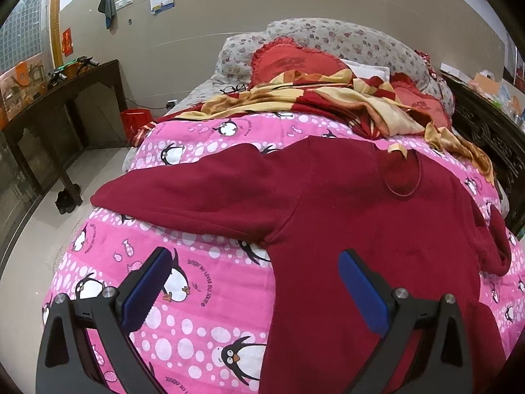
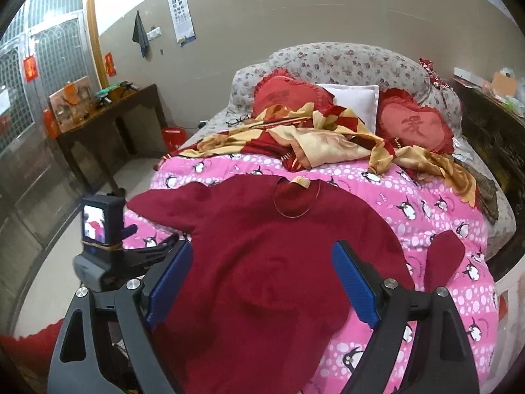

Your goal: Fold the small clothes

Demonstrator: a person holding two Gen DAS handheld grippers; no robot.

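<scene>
Red sweater (image 1: 344,203) lies flat on the pink penguin quilt (image 1: 183,321), collar away, long axis running ahead. Left tool (image 1: 256,269) spread, empty, near the left sleeve (image 1: 183,193); right tool (image 2: 262,262) spread, empty, over the body.

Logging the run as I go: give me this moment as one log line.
step: pre-fold | red top: flat on penguin quilt, sleeves out | left gripper: open, empty | right gripper: open, empty
</scene>
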